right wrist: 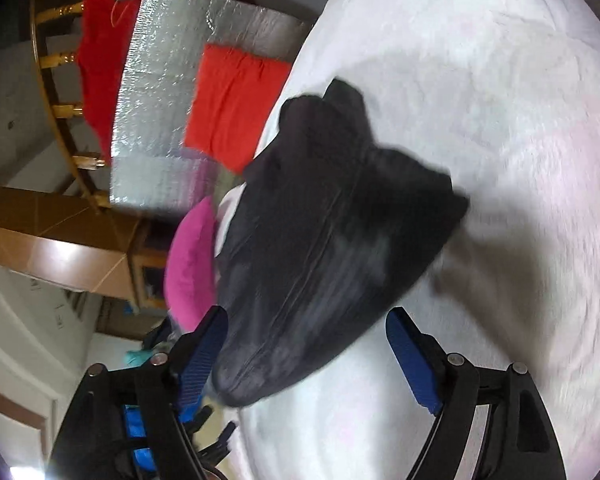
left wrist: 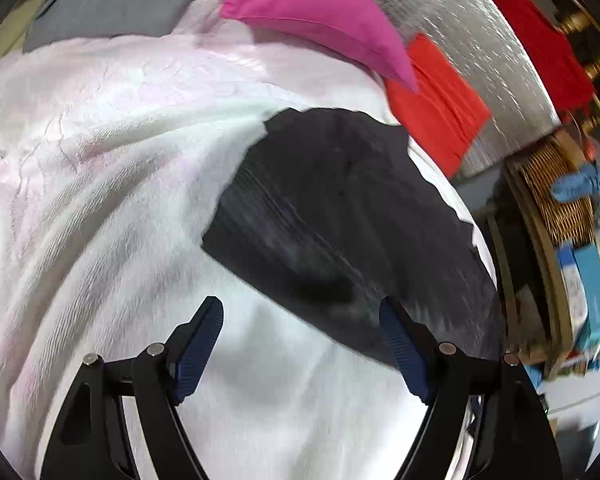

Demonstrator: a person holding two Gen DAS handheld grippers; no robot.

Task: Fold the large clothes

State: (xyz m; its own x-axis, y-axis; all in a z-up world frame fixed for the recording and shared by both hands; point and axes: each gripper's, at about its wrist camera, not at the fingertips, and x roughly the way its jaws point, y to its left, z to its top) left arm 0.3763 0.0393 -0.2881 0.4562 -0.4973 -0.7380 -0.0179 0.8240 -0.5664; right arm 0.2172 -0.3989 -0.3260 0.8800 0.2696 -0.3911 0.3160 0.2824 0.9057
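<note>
Both grippers spread, empty: left gripper (left wrist: pixel 302 344) & right gripper (right wrist: pixel 306 356). Black garment (left wrist: pixel 352 220) lies centre frame on white blanket (left wrist: pixel 100 160). Judgement: pinch opposite corners w/ both, lift evenly, flatten before folding

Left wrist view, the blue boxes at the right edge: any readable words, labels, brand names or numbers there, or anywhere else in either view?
None can be read.
Blue boxes: pale markings, too blurred to read.
Black garment, white blanket, pink cloth: no print visible.
</note>
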